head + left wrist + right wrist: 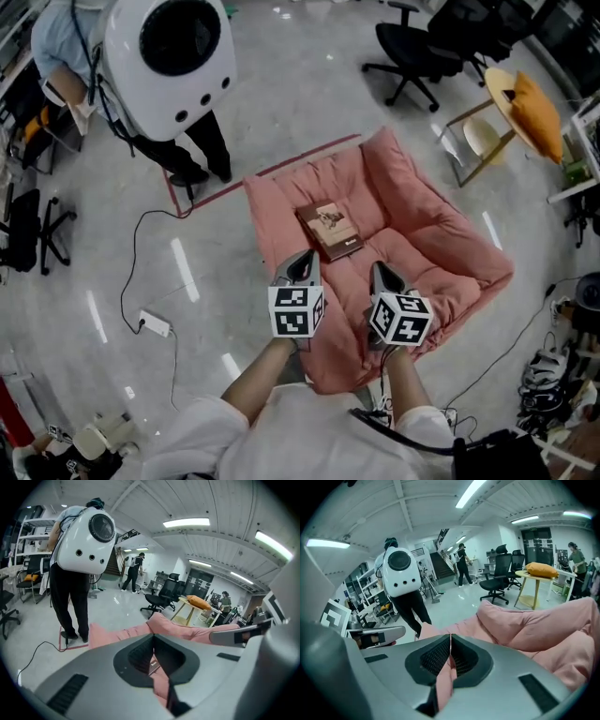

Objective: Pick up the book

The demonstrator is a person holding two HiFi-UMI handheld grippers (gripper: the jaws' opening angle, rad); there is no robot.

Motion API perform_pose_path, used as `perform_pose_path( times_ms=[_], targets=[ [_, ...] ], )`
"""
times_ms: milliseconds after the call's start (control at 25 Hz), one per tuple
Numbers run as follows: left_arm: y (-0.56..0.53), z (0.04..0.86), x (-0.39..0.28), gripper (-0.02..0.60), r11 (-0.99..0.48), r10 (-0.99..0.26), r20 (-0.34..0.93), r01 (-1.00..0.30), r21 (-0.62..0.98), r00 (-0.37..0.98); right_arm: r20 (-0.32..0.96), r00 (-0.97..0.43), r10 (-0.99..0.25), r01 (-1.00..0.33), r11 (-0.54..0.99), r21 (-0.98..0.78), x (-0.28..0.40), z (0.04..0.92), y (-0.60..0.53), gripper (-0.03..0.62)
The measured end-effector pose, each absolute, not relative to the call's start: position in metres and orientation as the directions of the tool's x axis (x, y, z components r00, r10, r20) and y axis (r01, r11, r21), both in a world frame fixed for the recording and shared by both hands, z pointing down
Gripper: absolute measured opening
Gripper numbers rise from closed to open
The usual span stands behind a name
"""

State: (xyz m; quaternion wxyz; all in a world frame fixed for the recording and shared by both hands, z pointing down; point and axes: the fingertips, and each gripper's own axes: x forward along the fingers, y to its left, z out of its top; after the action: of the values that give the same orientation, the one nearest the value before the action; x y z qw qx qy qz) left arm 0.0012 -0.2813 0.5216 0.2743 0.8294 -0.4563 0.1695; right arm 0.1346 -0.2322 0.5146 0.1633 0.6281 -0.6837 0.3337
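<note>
A brown book [330, 229] lies flat on the middle of a pink floor cushion [431, 239]. My left gripper [302, 263] hovers just short of the book's near edge, jaws closed together with nothing between them. My right gripper [382, 276] is beside it, to the right of the book, also shut and empty. In the left gripper view the closed tips [153, 639] point at the pink cushion [187, 630], and a sliver of the book shows between the jaws. The right gripper view has its closed tips [450, 637] aimed over the cushion [529, 620].
A person with a white dome backpack [169, 56] stands on the floor left of the cushion. A cable and power strip [155, 324] lie at the left. A black office chair [412, 52] and a wooden table with an orange pillow [534, 103] stand beyond.
</note>
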Motion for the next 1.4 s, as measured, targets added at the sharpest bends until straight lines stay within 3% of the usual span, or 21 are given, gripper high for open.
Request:
perform_pose_path(
  times_ms=[560,1120,1240,1400],
  targets=[
    [-0.347,0.653,0.058,0.009,-0.328,-0.612,0.658,-0.898,0.293,0.439,0.707,-0.184,-0.683,-0.966,-0.008,-0.259,0.179,0.63,-0.306,0.031],
    [-0.355,0.763,0.06,0.014,-0.175,-0.506,0.757,-0.909,0.379,0.413,0.752,-0.19,-0.632,-0.959,-0.046,-0.281,0.195,0.7,-0.307,0.031],
    [-0.352,0.78,0.061,0.103,-0.151,-0.478,0.778,-0.911,0.383,0.407,0.76,-0.203,-0.617,-0.955,-0.048,-0.294,0.191,0.711,-0.305,0.031],
    [-0.35,0.8,0.06,0.16,-0.114,-0.449,0.805,-0.918,0.379,0.388,0.77,-0.225,-0.598,-0.95,-0.04,-0.309,0.183,0.721,-0.303,0.031]
  ],
)
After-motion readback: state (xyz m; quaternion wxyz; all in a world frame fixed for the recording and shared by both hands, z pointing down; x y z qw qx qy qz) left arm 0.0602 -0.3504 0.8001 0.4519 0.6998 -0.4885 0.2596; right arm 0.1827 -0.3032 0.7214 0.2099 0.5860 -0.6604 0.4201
